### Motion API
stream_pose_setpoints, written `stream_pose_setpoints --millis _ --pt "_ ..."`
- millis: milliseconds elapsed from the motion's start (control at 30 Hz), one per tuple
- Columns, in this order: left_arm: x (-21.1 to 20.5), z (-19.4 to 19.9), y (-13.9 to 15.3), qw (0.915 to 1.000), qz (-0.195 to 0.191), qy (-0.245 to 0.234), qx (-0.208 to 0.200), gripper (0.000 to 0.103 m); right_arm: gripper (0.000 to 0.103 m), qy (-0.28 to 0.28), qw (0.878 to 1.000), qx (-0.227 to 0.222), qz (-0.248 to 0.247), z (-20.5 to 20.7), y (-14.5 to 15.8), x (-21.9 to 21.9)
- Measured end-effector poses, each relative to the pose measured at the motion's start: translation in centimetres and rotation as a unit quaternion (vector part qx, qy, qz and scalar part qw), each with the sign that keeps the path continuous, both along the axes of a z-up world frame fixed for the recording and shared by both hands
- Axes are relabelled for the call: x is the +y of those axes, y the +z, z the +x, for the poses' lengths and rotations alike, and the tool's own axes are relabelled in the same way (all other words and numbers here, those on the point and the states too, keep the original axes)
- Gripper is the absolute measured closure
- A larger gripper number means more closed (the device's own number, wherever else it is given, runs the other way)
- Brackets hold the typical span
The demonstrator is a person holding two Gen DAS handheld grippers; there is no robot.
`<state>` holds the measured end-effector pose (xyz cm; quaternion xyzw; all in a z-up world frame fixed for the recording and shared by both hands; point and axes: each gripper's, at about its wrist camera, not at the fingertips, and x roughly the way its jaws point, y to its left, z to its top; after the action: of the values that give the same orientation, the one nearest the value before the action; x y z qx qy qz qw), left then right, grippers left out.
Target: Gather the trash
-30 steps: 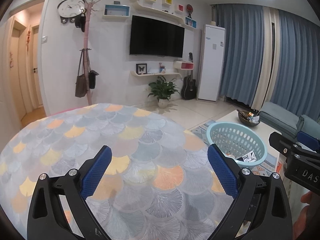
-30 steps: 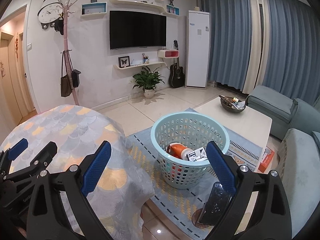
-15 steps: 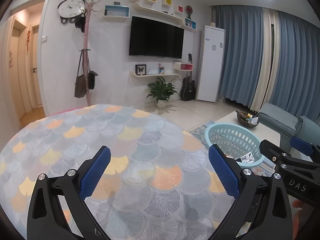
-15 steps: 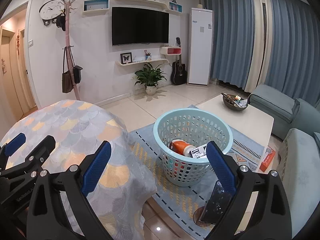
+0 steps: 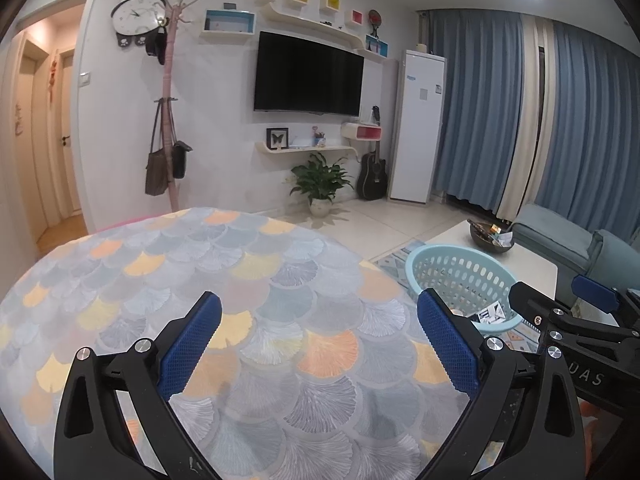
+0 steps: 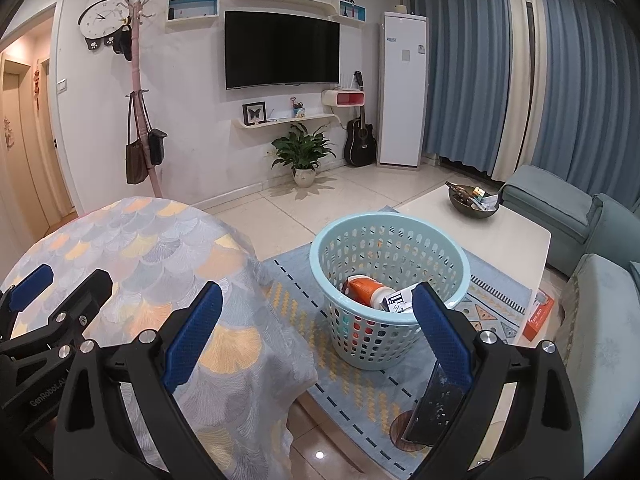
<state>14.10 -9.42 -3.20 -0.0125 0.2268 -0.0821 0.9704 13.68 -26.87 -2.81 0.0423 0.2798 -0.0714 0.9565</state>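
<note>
Left gripper (image 5: 318,344) hangs wide open over the fan-patterned tablecloth (image 5: 248,280), nothing between its blue pads. Right gripper (image 6: 316,334) gapes just as wide and empty, off the table's edge, above the rug (image 6: 360,392). On that rug stands the pale blue basket (image 6: 390,276), with an orange bottle (image 6: 362,290) and a printed carton (image 6: 400,302) inside. Beyond: white coffee table (image 6: 480,236), sofa (image 6: 556,208), potted plant (image 6: 303,152), wall television (image 6: 282,50).

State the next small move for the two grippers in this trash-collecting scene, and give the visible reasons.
Probably draw both back and stop. The left gripper and right gripper are open and empty, the patterned tablecloth shows no trash, and the orange bottle and printed carton already lie in the light blue basket.
</note>
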Motion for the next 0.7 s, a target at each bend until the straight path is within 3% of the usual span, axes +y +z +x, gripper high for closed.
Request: stream_pose_setpoints --millis 700 --pt "0.43 0.36 0.01 1.0000 -0.004 -0.001 0.006 0.008 0.012 0.000 1.000 0.000 0.001 0.11 -0.19 -0.20"
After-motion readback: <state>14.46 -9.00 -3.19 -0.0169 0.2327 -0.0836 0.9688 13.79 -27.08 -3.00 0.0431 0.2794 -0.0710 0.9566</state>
